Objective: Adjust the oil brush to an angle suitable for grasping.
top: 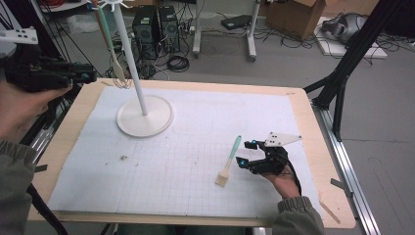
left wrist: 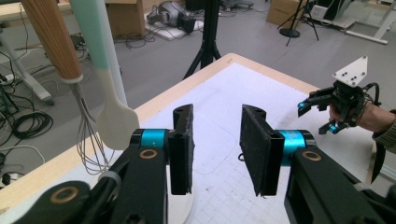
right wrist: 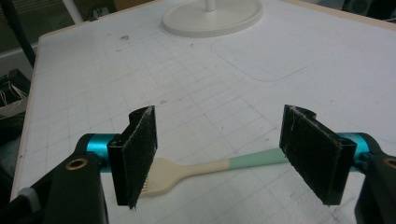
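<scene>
In the high view, the right gripper (top: 246, 152) rested on the white gridded mat (top: 161, 166) at the lower right of the frame, its jaws spread wide and released. Just to its left lay a small brush with a mint-green handle and cream bristle head (top: 229, 163), flat on the mat, handle pointing toward the upper right and head toward the lower left. In the right gripper view the same brush (right wrist: 205, 169) lay across the lower middle of the frame, beyond and between the two black pads (right wrist: 137, 149), which did not touch it.

The left gripper (top: 85, 76) hung at the upper left of the high view, off the edge of the wooden desk (top: 313, 132), held in the person's left hand (top: 19, 105). Its jaws stood apart with nothing between them, released, as the left gripper view showed.

Near it, a white hanging stand with a round flat base (top: 145, 117) stood at the upper left of the mat. From its top hung a mint-and-cream silicone spatula (top: 111, 49); in the left gripper view that spatula (left wrist: 109, 93) dangled at the upper left beside a wire whisk with a wooden handle (left wrist: 60, 51), both just left of the left gripper's jaws and clear of them.
</scene>
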Tool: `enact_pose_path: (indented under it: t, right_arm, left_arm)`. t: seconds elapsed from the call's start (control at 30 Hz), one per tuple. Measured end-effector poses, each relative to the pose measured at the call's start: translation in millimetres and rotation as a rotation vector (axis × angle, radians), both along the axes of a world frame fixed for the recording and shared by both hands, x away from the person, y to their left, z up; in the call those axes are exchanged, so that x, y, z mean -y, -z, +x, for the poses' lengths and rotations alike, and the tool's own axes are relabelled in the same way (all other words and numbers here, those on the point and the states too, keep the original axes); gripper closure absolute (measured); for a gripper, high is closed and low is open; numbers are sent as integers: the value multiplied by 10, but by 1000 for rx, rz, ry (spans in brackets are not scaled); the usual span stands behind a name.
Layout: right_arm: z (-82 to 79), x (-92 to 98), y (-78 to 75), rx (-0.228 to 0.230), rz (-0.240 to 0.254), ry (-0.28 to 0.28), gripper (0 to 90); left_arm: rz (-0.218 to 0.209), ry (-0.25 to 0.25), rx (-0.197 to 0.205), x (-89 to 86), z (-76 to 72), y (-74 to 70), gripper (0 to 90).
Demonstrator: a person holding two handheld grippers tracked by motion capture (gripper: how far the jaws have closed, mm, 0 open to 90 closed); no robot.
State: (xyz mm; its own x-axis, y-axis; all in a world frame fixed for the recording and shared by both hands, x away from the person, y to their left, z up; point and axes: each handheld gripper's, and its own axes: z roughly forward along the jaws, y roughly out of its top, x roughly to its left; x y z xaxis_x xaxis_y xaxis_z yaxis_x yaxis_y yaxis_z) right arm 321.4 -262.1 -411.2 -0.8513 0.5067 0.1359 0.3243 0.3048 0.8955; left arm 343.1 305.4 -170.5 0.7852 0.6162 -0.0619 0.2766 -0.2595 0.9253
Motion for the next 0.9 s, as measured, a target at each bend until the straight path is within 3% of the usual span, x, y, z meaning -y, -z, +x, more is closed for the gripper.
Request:
enact_pose_path:
  t: [0.53,0.7,0.9]
  right_arm:
    - [-31,11,-10,15,-8,28,252]
    - [-29,0,-2,18,-17,27,252]
    - [-39,-19,-2,17,-25,28,252]
  left_arm:
    - [11,34,-14,110,-159,355,549]
    - [23,28,-38,103,-147,532,514]
    - [4,35,-54,105,-162,655,466]
